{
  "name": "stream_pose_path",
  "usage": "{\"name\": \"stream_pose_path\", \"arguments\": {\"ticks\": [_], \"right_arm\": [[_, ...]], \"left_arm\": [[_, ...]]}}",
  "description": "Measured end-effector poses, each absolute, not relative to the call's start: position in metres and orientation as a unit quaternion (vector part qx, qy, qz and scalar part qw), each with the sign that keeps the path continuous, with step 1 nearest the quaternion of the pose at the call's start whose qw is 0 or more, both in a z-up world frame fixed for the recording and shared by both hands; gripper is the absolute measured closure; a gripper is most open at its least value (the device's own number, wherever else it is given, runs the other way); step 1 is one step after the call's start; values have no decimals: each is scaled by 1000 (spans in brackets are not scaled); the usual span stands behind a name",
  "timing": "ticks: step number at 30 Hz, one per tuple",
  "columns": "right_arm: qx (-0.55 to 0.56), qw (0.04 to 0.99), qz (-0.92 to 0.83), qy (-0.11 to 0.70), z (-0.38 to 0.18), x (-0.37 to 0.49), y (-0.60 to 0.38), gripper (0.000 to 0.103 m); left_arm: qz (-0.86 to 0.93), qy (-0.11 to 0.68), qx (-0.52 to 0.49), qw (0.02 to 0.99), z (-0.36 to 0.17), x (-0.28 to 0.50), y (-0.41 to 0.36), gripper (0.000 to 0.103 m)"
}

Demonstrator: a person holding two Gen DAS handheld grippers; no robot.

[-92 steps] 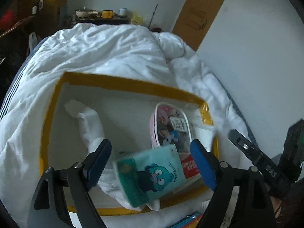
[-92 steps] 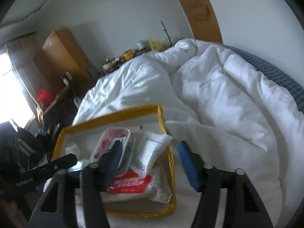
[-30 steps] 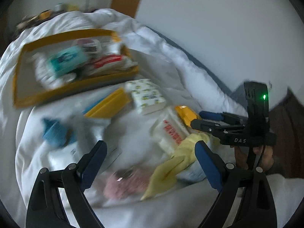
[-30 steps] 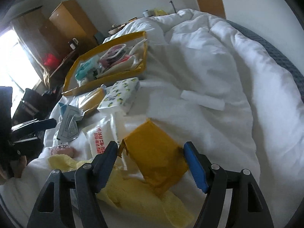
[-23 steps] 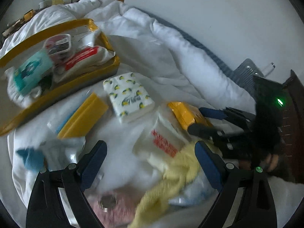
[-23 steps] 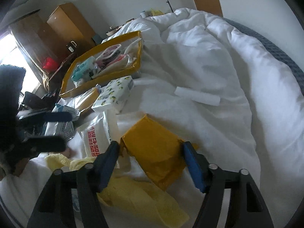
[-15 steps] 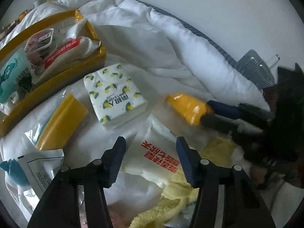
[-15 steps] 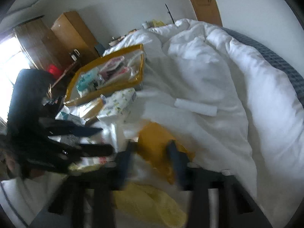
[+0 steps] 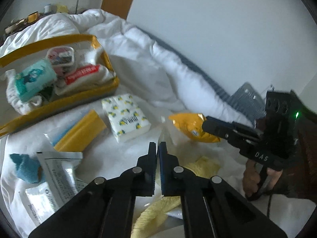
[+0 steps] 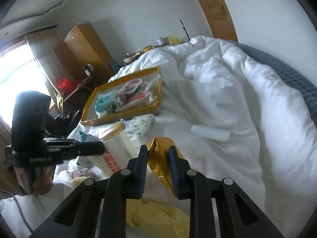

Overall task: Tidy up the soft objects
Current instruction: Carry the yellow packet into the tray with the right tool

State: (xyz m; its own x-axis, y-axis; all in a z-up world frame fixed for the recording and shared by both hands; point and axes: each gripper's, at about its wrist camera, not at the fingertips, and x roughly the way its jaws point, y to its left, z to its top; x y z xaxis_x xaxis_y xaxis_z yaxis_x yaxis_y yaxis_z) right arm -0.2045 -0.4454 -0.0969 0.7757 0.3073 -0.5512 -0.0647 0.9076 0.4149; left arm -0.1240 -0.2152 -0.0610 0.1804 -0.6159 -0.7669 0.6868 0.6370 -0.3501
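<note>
My right gripper [image 10: 158,150] is shut on a gold foil packet [image 10: 160,163] and holds it above the bed; it also shows in the left wrist view [image 9: 191,127]. My left gripper [image 9: 158,146] is shut, pinching the thin edge of a clear white wipes packet [image 9: 165,136], seen from the right wrist view [image 10: 111,161] with red print. A clear yellow-trimmed pouch [image 9: 99,45] holds several soft packs. A lemon-print tissue pack [image 9: 125,117], a yellow flat pack [image 9: 81,131], a blue cloth [image 9: 24,167] and a pale yellow towel [image 9: 158,212] lie on the duvet.
Silver sachets [image 9: 57,174] lie at the left. A white roll [image 10: 210,132] lies on the white duvet [image 10: 227,99]. A wall runs along the bed's right side [image 9: 218,29]. Wooden cabinets [image 10: 83,47] stand beyond the bed.
Both grippers have closed: the right one on the gold packet, lifting it, the left one on the wipes packet edge. Earlier the left gripper came away from the pouch.
</note>
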Motion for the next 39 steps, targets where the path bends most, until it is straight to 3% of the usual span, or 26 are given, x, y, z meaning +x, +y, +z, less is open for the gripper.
{"name": "stream_pose_path", "arguments": {"ticks": [5,6,16,39], "right_arm": [[178,928,118,304,-85,-203,-434,85],[176,928,124,305,-83,-201,-431,99],[183,920,138,319,-90,-187,-427,99],[149,937,154,276,-29,-105,-377,99]], "left_arm": [[-424,466,-20,776,-48,-107,-187,101],[-420,463,-33,780,-46,-104,-181,101],[-416,455,-76,784,-43,-95,-151,101],[-313,399,-187,841,-12,-28,-59,101]]}}
